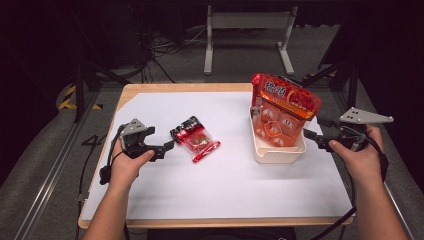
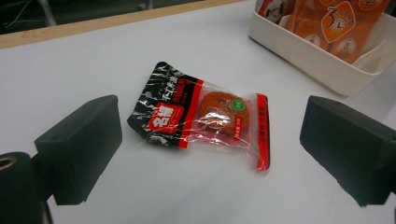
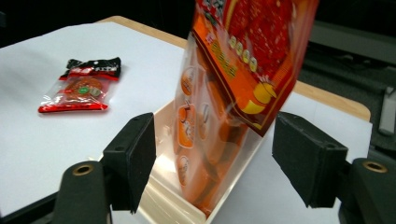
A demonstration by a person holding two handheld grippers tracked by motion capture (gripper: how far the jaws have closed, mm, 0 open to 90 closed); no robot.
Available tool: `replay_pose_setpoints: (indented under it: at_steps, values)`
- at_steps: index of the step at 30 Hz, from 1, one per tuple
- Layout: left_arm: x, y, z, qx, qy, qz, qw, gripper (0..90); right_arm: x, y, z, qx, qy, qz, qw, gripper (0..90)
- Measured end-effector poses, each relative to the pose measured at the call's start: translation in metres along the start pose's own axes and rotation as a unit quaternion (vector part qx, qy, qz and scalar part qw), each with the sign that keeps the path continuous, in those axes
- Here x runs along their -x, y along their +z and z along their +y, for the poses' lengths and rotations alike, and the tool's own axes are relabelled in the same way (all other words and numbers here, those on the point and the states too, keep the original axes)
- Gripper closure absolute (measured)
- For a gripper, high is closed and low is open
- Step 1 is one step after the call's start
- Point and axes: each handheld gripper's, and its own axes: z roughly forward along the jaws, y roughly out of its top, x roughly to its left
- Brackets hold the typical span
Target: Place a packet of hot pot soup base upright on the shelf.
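High view: we see a small snack packet (image 1: 195, 138) flat on the white table cover (image 1: 220, 180), left of centre. The left gripper (image 1: 168, 145) sits just beside the packet's left end, jaws apart, nothing between them. A cream tray (image 1: 278, 154) stands right of centre with a big orange bag (image 1: 285, 102) upright in it. The right gripper (image 1: 311, 134) is just off the tray's right wall, jaws apart, empty.

Left gripper view: the packet (image 2: 205, 114) lies ahead, between the two spread jaws but beyond their tips, not touching either. The tray (image 2: 317, 58) with the bag is at upper right.

Right gripper view: jaws wide apart, the tray's end (image 3: 177, 203) and the orange bag (image 3: 247, 60) framed between them; we can't tell contact. The packet (image 3: 81, 88) lies well apart at upper left.
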Motion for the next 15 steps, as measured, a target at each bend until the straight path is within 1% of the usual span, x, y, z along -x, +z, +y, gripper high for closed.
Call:
replay_pose_setpoints:
  at_steps: [1,2,4,5,6,10,12,13,14,15]
  values:
    - [0.0,0.0,0.0,-0.001,-0.001,-0.001,1.0,6.9,-0.003,-0.002,0.0,0.004,-0.004,0.005,1.0,31.7]
    - [0.0,0.0,0.0,-0.003,-0.002,-0.002,1.0,7.8,-0.01,-0.005,0.001,0.009,-0.01,0.02,0.9997,31.7]
    - [-0.001,0.0,0.0,-0.008,-0.005,-0.002,0.9999,8.8,-0.013,-0.006,0.0,0.009,-0.014,0.024,0.9996,31.7]
    - [-0.001,0.0,0.0,-0.011,-0.005,-0.002,0.9999,10.1,-0.017,-0.007,-0.001,0.011,-0.018,0.033,0.9992,31.7]
    - [-0.001,0.0,0.001,-0.011,-0.006,0.0,0.9999,10.7,-0.02,-0.007,-0.001,0.013,-0.018,0.038,0.999,31.6]
    - [-0.002,0.001,0.001,-0.008,-0.007,0.009,0.9999,11.4,-0.033,-0.004,-0.007,0.03,-0.016,0.067,0.9972,31.2]
    - [-0.003,0.002,0.0,-0.006,-0.01,0.013,0.9998,11.5,-0.037,-0.001,-0.01,0.024,-0.021,0.075,0.9967,31.2]
    - [-0.004,0.003,0.0,-0.002,-0.01,0.015,0.9998,11.5,-0.041,0.0,-0.013,0.025,-0.026,0.079,0.9962,31.1]
    - [-0.005,0.004,0.0,-0.001,-0.014,0.015,0.9998,11.5,-0.043,0.001,-0.014,0.025,-0.025,0.084,0.9958,30.9]
    - [-0.006,0.004,0.0,0.003,-0.012,0.019,0.9997,11.5,-0.043,0.001,-0.014,0.025,-0.025,0.084,0.9958,30.9]
